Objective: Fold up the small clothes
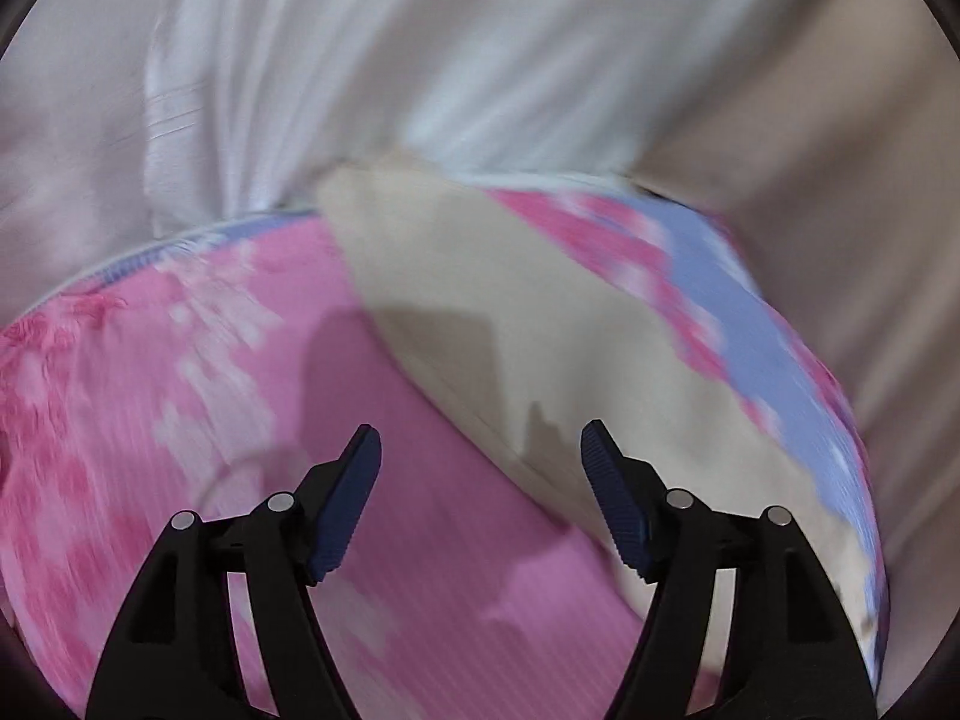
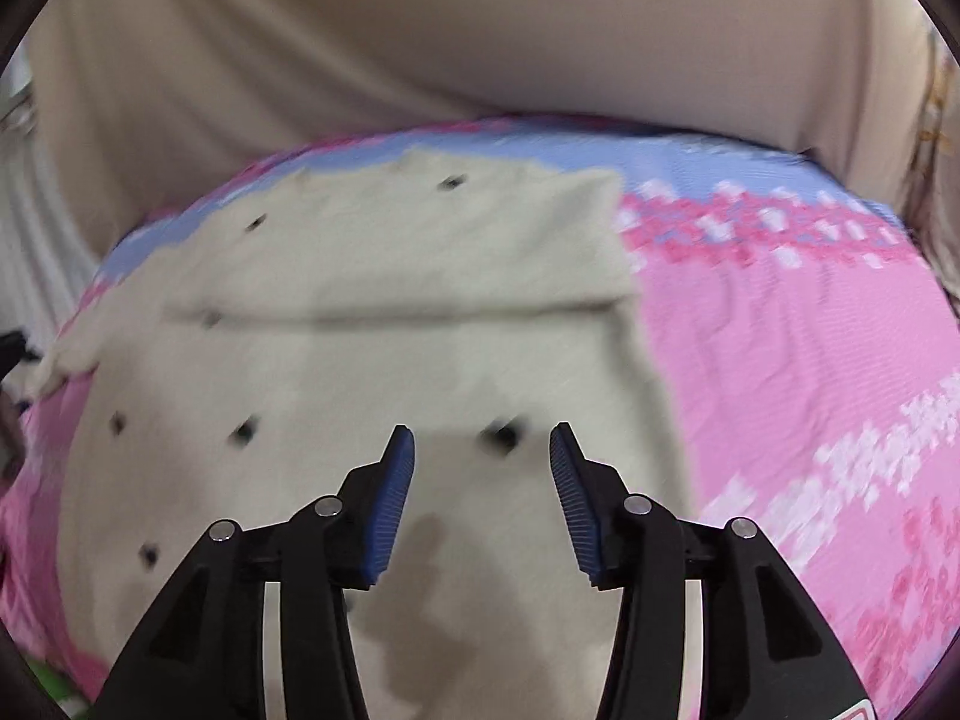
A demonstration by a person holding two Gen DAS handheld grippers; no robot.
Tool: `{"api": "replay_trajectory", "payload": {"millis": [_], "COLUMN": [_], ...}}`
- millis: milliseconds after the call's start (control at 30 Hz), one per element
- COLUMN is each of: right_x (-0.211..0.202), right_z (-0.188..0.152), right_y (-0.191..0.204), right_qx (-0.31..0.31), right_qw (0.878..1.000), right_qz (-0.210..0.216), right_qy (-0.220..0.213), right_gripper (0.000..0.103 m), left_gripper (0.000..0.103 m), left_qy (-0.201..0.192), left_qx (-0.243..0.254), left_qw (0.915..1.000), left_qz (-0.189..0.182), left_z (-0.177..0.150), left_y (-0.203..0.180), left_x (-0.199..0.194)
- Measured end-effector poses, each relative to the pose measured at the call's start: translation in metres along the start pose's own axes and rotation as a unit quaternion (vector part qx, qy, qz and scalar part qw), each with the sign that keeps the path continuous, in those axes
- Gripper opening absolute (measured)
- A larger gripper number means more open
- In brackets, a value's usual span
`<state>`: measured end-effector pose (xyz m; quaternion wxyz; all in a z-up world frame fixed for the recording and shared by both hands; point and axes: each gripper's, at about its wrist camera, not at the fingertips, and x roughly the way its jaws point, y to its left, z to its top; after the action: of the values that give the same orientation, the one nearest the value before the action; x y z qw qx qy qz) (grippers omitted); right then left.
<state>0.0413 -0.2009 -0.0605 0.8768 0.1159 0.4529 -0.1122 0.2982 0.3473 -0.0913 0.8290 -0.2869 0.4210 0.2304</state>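
Note:
A cream garment with small dark dots [image 2: 372, 324] lies flat on a pink and blue bed sheet [image 2: 780, 348], with a fold line across its middle. My right gripper [image 2: 483, 438] is open and empty, hovering over the garment's near part. In the left wrist view the same cream garment [image 1: 480, 324] lies to the right and ahead. My left gripper [image 1: 480, 438] is open and empty, above the garment's left edge where it meets the pink sheet [image 1: 180, 390]. Both views are motion-blurred.
A white curtain [image 1: 360, 60] hangs behind the bed in the left wrist view. A beige curtain or cloth [image 2: 420, 30] fills the back of the right wrist view. The bed's far edge [image 2: 600, 120] runs below it.

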Motion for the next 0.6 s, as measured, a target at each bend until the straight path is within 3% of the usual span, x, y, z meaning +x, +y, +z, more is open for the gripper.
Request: {"api": "replay_trajectory", "payload": {"millis": [67,133,167,200,267,333,433,533,600], "right_x": [-0.001,-0.001,-0.001,-0.003,-0.006,-0.009,-0.014,-0.019,-0.023], "right_z": [-0.016,-0.027,-0.032,-0.035,-0.039,-0.041,-0.040,-0.039,-0.037], "right_y": [0.024,0.046,0.054,0.061,0.073,0.077,0.074,0.065,0.056], "right_qx": [-0.019,-0.042,-0.051,-0.061,-0.074,-0.080,-0.073,-0.065,-0.057], "right_qw": [0.999,0.998,0.997,0.996,0.995,0.995,0.996,0.997,0.997], "right_qz": [0.022,0.034,0.039,0.042,0.046,0.046,0.045,0.043,0.041], "right_qy": [0.021,0.036,0.039,0.041,0.039,0.036,0.029,0.023,0.015], "right_gripper": [0.048,0.051,0.051,0.052,0.053,0.054,0.054,0.054,0.054], "left_gripper": [0.065,0.052,0.040,0.010,0.008,0.008,0.007,0.007,0.007], "left_qy": [0.006,0.013,0.005,0.002,0.013,-0.016,-0.062,-0.095,-0.115], "left_qx": [-0.024,-0.038,-0.037,-0.031,-0.018,0.003,0.047,0.101,0.153], "left_qw": [0.9994,0.9991,0.9991,0.9995,0.9998,0.9999,0.9963,0.9868,0.9737], "left_qz": [0.024,0.014,0.019,0.011,0.001,-0.001,-0.037,-0.083,-0.124], "left_z": [0.017,0.026,0.031,0.035,0.038,0.039,0.034,0.014,-0.013], "left_y": [0.015,0.023,0.023,0.020,0.012,0.001,-0.029,-0.071,-0.108], "left_x": [0.025,0.040,0.044,0.045,0.050,0.035,-0.008,-0.060,-0.101]}}
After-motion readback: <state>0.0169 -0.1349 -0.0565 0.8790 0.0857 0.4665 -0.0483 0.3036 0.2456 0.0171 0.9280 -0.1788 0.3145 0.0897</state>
